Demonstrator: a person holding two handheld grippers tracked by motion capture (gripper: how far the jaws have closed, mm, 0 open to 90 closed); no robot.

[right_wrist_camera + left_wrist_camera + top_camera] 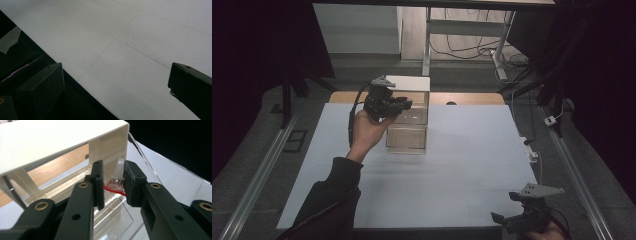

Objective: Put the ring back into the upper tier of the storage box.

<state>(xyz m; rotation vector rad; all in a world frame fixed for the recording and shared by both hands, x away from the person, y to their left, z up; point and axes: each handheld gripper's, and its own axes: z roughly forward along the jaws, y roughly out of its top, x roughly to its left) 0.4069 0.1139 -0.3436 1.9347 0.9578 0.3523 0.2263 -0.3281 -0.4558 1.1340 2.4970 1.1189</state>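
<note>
Near the front right edge the right gripper (518,218) idled wide open, while the left gripper (112,182) pinched the clear drawer's tab (119,173), light, slick, likely brittle plastic.

We see a small clear plastic piece (119,173) with a red strip along its lower edge, pinched upright between the jaws of our left gripper (113,183), just in front of the white-topped clear box (62,137).
</note>
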